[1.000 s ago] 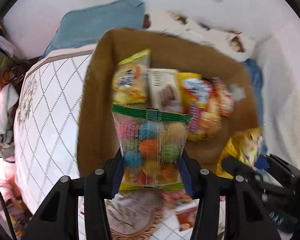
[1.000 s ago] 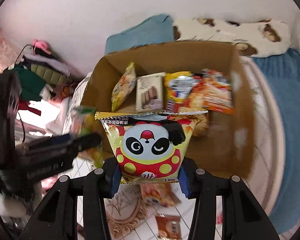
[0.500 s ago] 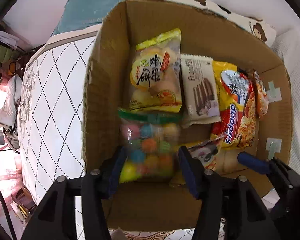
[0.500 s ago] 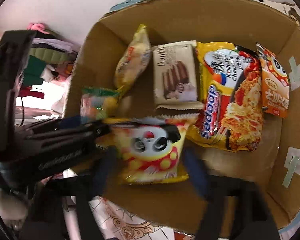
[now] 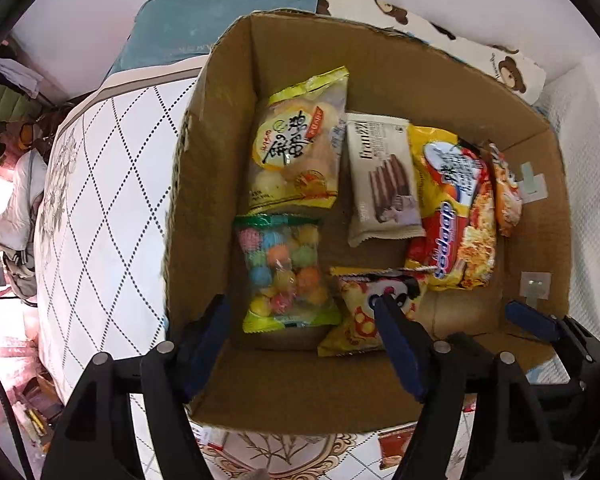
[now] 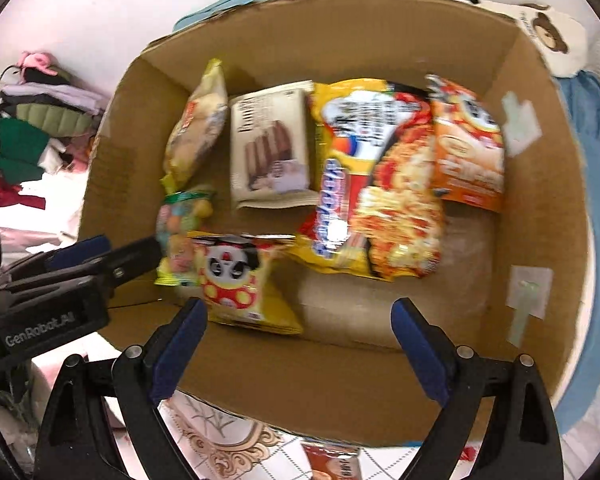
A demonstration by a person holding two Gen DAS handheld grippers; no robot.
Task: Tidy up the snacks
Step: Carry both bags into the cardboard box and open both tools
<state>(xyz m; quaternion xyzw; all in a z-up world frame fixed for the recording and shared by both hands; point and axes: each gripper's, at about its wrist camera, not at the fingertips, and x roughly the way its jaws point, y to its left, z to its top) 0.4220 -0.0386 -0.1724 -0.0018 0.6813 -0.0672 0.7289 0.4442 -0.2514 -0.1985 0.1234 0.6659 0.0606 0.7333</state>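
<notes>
Blue-padded fingers of the left gripper [image 5: 300, 320] stand wide apart over the near edge of the cardboard box [image 5: 204, 184], gripping nothing; the right gripper [image 6: 298, 320] is likewise spread and empty above the box's near wall. Just beyond the left gripper, a clear bag of coloured candy balls [image 5: 286, 276] lies on the box floor by the left wall. Beside it, touching on its right, sits the yellow panda snack bag [image 6: 236, 276], which is partly hidden behind the left gripper's right finger in the left wrist view. Farther in, a row of packets lies across the floor: a yellow bag of round puffs [image 5: 300, 148], a white wafer packet [image 5: 384, 180], a yellow instant noodle pack [image 6: 376, 184], and an orange packet [image 6: 468, 148], whose print is too blurred to read. Behind the box, a blue pillow [image 5: 212, 28] rests on the quilted mattress [image 5: 100, 200].
</notes>
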